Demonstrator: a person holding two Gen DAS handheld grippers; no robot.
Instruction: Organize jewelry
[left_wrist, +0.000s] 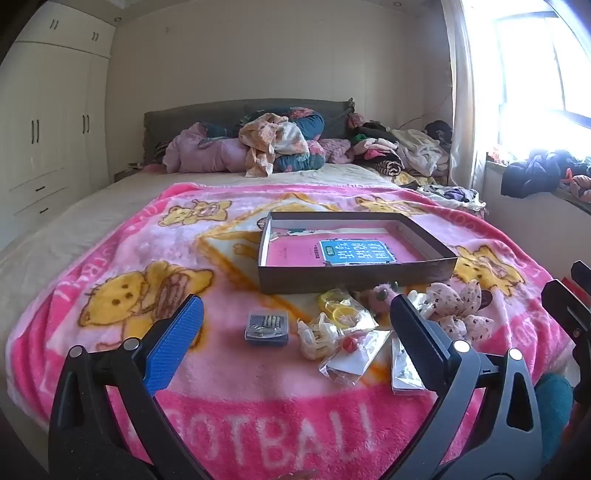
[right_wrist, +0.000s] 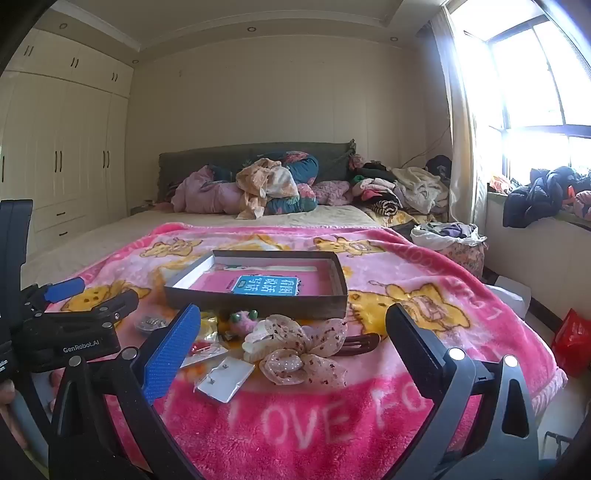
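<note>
Fluffy pink blanket, rectangular box

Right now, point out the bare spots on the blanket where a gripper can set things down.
Bare patches: the blanket left of the box, and the strip between the clear case and left gripper. In the right wrist view, right of the bow clip. Crowded: just before the box front, among packets.
</note>
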